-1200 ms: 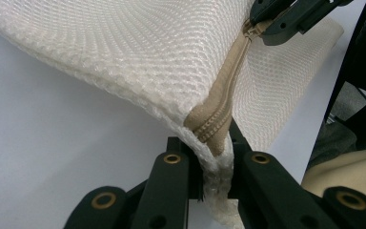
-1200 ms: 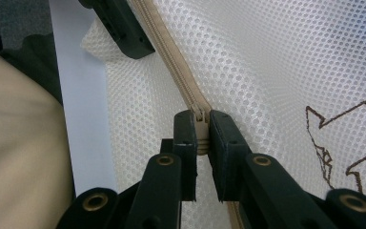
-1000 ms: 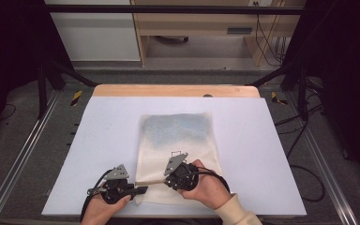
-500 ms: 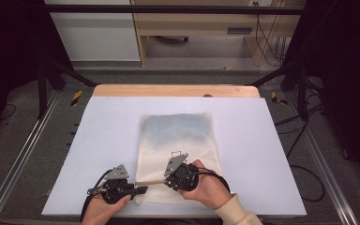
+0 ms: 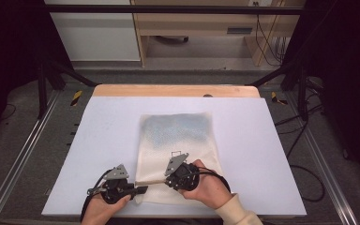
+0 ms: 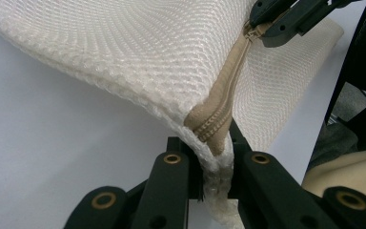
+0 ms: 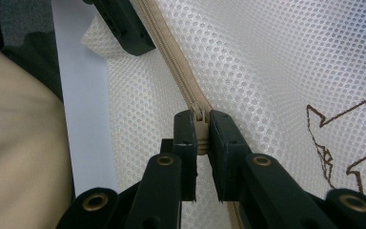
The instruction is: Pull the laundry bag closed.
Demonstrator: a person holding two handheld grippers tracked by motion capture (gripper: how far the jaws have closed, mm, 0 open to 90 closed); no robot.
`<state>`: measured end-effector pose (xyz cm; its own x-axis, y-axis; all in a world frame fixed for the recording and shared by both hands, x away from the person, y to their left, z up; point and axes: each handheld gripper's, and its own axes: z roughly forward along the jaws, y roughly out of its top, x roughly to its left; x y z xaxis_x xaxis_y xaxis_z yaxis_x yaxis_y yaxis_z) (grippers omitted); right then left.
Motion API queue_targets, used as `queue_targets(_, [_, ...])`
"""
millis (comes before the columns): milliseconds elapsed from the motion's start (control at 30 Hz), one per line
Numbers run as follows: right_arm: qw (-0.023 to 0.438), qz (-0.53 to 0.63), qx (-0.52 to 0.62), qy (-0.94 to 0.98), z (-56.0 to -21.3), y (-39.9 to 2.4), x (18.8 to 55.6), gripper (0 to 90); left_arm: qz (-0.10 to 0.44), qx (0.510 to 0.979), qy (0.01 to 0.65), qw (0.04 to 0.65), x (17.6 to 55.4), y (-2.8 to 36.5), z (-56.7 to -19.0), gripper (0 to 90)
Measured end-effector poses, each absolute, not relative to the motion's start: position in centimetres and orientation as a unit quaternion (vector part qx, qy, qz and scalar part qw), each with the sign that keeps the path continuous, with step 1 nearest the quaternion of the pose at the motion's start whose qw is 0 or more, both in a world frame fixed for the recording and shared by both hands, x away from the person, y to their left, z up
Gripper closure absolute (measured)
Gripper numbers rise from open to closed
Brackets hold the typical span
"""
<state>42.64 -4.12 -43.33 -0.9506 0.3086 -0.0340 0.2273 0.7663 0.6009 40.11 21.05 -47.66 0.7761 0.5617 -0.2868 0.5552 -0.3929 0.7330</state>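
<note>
White foam-looking board [image 5: 98,140] covered most of the table, with a strip of bare wood at its far edge and dark floor and metal rails around it. Pretty much dead centre on that board lay a cream mesh bag [image 5: 178,140], flat, with something bluish-grey showing through the half of it farthest from the person. A small brown outline drawing [image 7: 343,143] was printed on the mesh, a bit toward the person from the bag's middle. Both hands were down at the bag's near edge, where a tan zipper [image 7: 171,62] ran along it. The left gripper [image 6: 212,157] sat at the bag's near left corner, and its jaws were squeezed tight on the end of the zipper tape and the bunched mesh there, with the corner lifted a little off the board. The right gripper [image 7: 201,129] was just along the same edge, closer to the bag's middle, jaws pressed together on the zipper pull [image 7: 200,125]. From the left gripper view you could see the zipper running from the pinched corner straight up to the other gripper's jaws. A cream sleeve [image 5: 236,213] showed just beyond the bag's near right corner.
</note>
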Motion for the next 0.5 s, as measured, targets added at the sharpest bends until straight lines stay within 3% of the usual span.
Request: queue_targets(500, [0.063,0.313,0.146,0.936,-43.29,-4.36,42.48,82.0,0.001,0.836,0.331,0.438,40.03,20.92,-47.66,83.8])
